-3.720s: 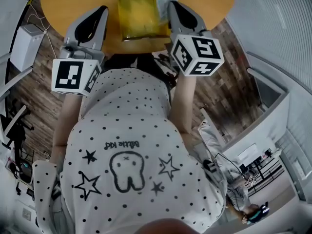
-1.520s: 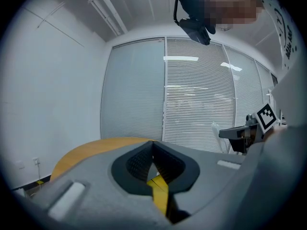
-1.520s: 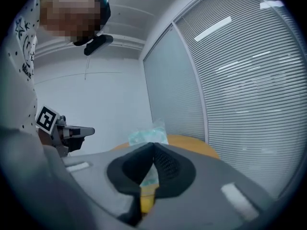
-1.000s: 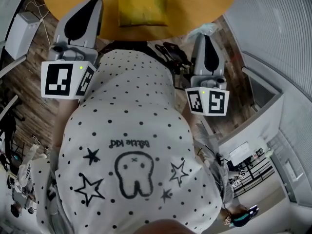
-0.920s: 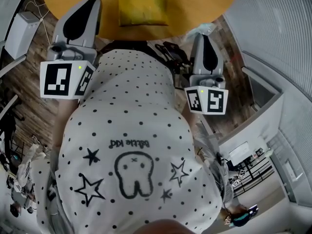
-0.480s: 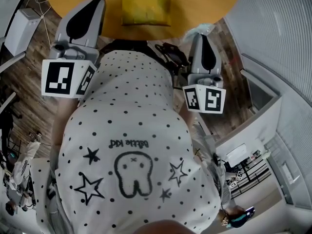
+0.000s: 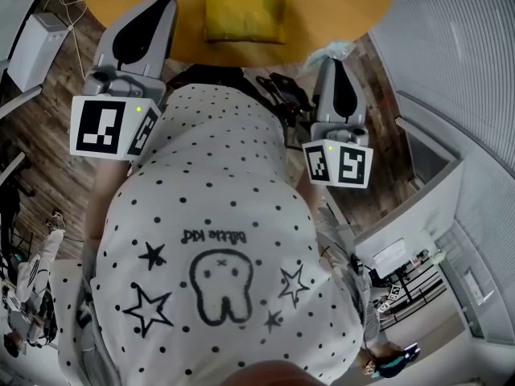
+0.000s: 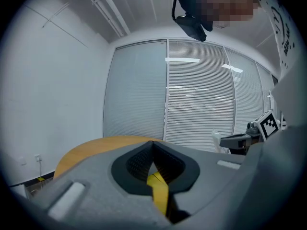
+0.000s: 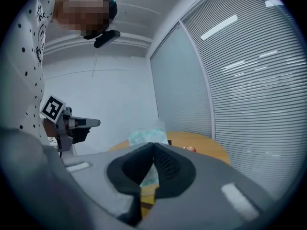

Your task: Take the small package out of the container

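Watching from the side, I saw the right gripper [image 9: 153,146] pinched tight on the small package [image 9: 144,137], a pale crinkly plastic pack poking out past the jaw tips. It was already out of the yellow container [image 7: 245,6] and sat right at the near rim of the round table [image 7: 338,6], well apart from the container. The left gripper [image 8: 152,143] was closed on nothing, off to the other side. My take: the lifting part looked done, so the trick was a firm squeeze, bringing the pack over bare tabletop, lowering till it touched, then letting go, since a light pack dropped at the rim could slide off.
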